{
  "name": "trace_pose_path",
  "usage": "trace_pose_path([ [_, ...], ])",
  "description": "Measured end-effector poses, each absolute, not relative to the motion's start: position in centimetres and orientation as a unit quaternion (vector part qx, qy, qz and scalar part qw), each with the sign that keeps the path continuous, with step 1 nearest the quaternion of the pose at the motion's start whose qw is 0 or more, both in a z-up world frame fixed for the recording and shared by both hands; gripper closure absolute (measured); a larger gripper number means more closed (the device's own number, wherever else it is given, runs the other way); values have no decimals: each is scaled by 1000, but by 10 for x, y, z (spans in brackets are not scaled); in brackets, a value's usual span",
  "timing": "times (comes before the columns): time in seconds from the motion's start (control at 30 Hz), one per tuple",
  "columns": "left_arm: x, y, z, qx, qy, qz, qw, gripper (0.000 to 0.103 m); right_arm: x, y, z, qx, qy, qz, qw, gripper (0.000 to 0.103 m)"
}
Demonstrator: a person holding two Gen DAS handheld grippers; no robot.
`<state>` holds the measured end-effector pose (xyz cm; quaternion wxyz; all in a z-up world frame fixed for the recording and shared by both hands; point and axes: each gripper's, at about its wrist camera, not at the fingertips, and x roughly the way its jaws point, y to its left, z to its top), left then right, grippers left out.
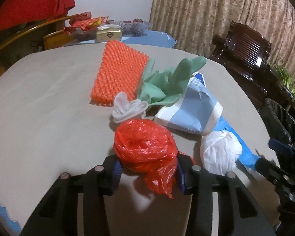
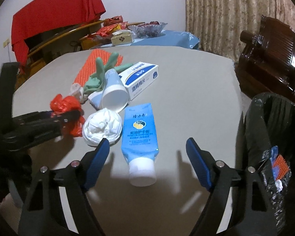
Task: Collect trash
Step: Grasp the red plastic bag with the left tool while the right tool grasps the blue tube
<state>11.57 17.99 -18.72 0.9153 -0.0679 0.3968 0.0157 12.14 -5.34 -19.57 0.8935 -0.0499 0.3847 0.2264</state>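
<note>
While the red plastic bag was clamped between the pads of the left gripper, the right gripper was held open around the blue tube on the desk. Closing, then lifting to the bin at its right, was judged next.

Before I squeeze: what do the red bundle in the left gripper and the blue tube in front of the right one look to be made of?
Red bundle: thin, glossy plastic film, probably a bag; it is crinkled, translucent and catches highlights. Blue tube: smooth, printed soft plastic, likely squeezable, with a flat crimped end and a matte white cap that looks like hard plastic.
</note>
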Motion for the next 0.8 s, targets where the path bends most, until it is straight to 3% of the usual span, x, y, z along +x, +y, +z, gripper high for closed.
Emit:
trace_pose_path([
  [0.2, 107, 186, -180, -72, 394, 15, 916, 59, 124, -47, -208, -53, 402, 226, 885, 37],
  [0.33, 103, 183, -174, -70, 387, 9, 920, 59, 125, -43, -212, -58, 416, 235, 876, 59],
  [0.8, 103, 167, -153, -55, 366, -4, 929, 59, 125, -59, -193, -33, 406, 228, 884, 61],
])
